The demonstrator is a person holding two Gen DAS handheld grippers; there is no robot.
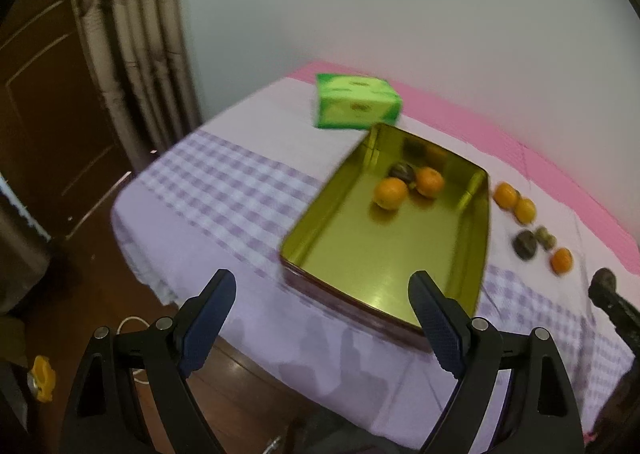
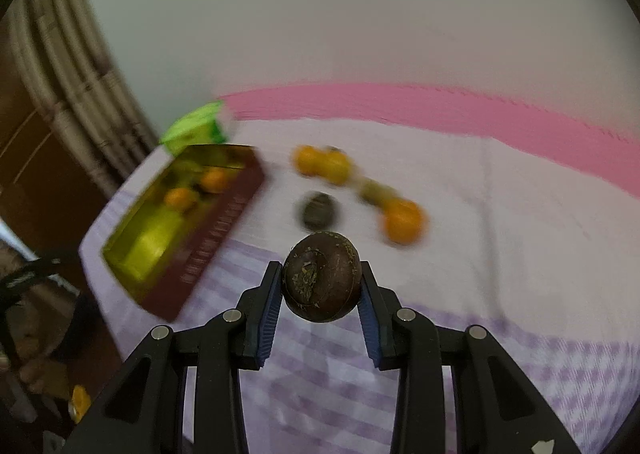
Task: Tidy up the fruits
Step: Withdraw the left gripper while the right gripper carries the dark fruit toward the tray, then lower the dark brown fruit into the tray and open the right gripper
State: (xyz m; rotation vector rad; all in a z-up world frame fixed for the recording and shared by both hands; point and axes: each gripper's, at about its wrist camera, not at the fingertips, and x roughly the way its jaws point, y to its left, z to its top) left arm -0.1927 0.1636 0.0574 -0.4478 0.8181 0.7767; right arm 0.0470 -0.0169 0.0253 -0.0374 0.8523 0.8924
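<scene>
Room: a pale plain wall fills the upper part of both views; a brown wooden door [image 1: 44,101] and a beige striped curtain [image 1: 132,53] stand at the left of the frame.
Surface: a desk [image 1: 224,189] under a lilac and white checked cloth, with a pink band [image 1: 500,125] along its far edge.
Tin: a rectangular gold-lined metal tin with dark red outer walls [image 1: 320,230] sits at the centre of the left wrist view and at the middle left of the right wrist view.
Fruit in tin: two round orange fruits [image 1: 391,193] and one dark round fruit [image 1: 401,170] lie touching one another at the tin's far end.
Fruit on cloth: to the right of the tin, a loose row of three more orange fruits [image 1: 506,195], a small greenish fruit [image 1: 545,236] and a dark brownish fruit [image 1: 525,244], blurred in both views.
Box: a green cardboard box [image 1: 356,101] sits just behind the tin's far corner.
Left tongs [image 1: 322,304]: spread wide with nothing between the jaws, low in the frame over the tin's near edge.
Right tongs [image 2: 322,282]: clamped on a dark brown round fruit with rough flecked skin [image 2: 322,278], held at lower centre of the frame above the checked cloth, apart from the fruit on it.
Floor: a small yellow object [image 1: 41,378] lies at the lower left; what it is cannot be told.
</scene>
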